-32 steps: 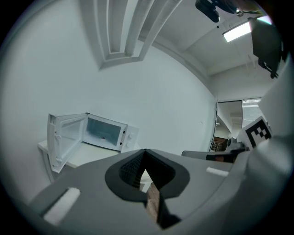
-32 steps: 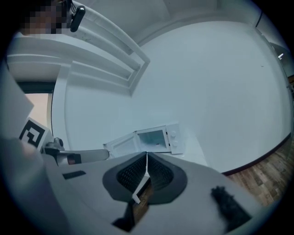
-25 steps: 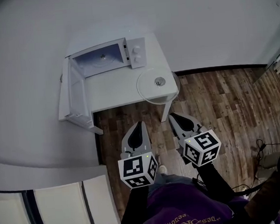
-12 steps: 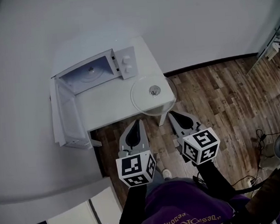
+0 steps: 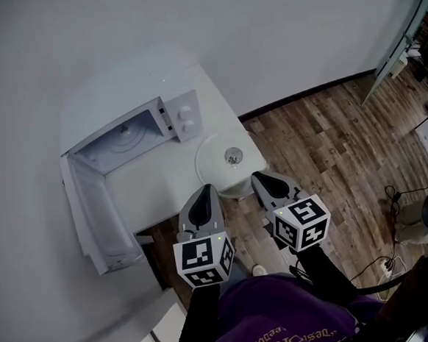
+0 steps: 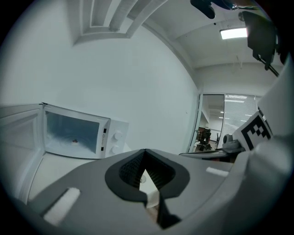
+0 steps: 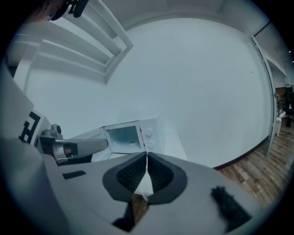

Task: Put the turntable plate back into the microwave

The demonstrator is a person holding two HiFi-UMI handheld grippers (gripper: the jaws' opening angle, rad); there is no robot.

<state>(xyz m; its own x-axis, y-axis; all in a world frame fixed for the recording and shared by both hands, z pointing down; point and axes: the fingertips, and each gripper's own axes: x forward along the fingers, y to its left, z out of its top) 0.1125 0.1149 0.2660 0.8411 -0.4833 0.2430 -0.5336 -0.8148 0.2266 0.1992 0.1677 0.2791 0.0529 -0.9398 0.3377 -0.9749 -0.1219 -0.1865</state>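
The glass turntable plate (image 5: 217, 159) lies flat on the near right corner of the white table (image 5: 156, 189), outside the microwave (image 5: 133, 129). The microwave stands at the far side of the table, to the plate's left. Its door (image 5: 92, 213) is swung wide open toward the near left, and the cavity faces the grippers. The left gripper (image 5: 205, 193) hangs at the plate's near left edge with its jaws clenched together on nothing. The right gripper (image 5: 262, 179) hangs at the near right edge, clenched just as tight and also empty. Brown wooden floor (image 5: 330, 143) runs to the right of the table.
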